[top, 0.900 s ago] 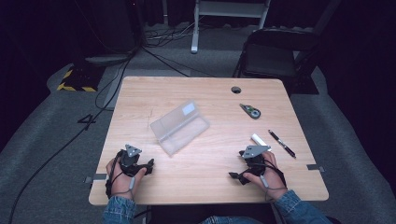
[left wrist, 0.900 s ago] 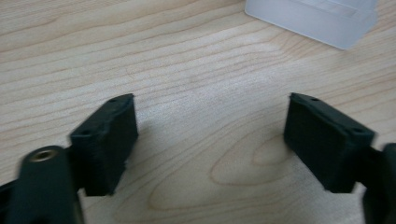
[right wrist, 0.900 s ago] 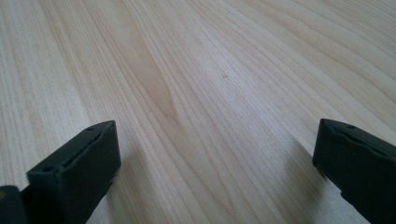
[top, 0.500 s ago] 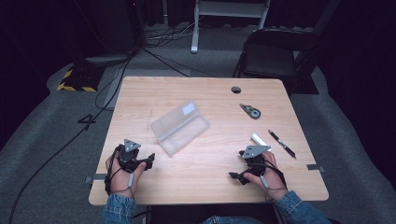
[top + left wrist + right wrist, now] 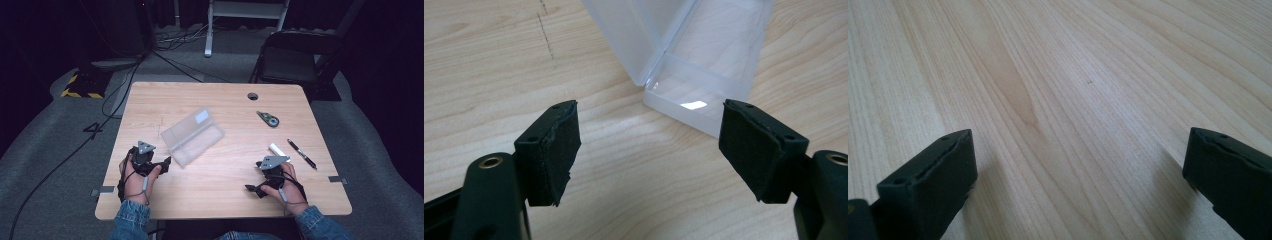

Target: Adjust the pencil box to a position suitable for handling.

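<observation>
Your clear plastic box (image 5: 192,136), lid open and tilted up along its far side, empty, lying at an angle mid-table, near corner just ahead of you.

a pale wood table (image 5: 220,100) stands on grey carpet (image 5: 60,160) in a dark room. behind it are a black folding chair (image 5: 292,62) and a white stand (image 5: 245,15); black cables (image 5: 107,107) trail left, near a yellow-black striped block (image 5: 77,85).
</observation>
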Available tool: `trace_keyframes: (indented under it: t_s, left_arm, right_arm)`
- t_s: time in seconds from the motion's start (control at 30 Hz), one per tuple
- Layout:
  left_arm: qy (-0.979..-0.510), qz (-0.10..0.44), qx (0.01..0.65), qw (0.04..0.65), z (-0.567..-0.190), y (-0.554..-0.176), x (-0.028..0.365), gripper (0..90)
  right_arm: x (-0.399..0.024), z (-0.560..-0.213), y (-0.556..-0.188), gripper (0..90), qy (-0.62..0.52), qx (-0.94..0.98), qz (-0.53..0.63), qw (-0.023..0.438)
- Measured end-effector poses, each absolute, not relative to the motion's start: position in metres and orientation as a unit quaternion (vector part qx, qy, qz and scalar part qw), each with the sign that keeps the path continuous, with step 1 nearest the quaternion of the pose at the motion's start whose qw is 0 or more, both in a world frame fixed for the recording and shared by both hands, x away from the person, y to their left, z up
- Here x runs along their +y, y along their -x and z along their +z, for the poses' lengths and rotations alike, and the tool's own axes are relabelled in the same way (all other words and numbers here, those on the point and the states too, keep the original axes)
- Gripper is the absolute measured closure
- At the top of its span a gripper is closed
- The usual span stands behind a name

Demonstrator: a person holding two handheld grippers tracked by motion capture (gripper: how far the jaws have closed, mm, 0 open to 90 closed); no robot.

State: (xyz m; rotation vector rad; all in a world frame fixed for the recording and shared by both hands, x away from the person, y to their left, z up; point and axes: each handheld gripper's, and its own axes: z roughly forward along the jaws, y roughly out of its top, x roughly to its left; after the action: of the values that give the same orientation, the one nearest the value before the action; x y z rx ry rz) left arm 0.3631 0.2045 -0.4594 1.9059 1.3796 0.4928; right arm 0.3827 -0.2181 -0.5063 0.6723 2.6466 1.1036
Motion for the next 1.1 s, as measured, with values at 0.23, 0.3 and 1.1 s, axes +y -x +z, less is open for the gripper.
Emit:
trace_keyframes:
  t_s: [0.23,0.3,1.1]
  left_arm:
    - [-0.725,0.199,0.544,0.373,-0.462,-0.374,0.199,22.3]
    - [-0.722,0.199,0.552,0.367,-0.465,-0.377,0.197,22.2]
    - [-0.765,0.146,0.536,0.326,-0.49,-0.4,0.171,31.9]
  right_arm:
    - [-0.218,-0.506,-0.383,1.3,-0.227,0.894,0.373,0.098]
    - [-0.218,-0.506,-0.383,1.3,-0.227,0.894,0.373,0.098]
    - [-0.218,-0.506,-0.379,1.3,-0.233,0.893,0.371,0.099]
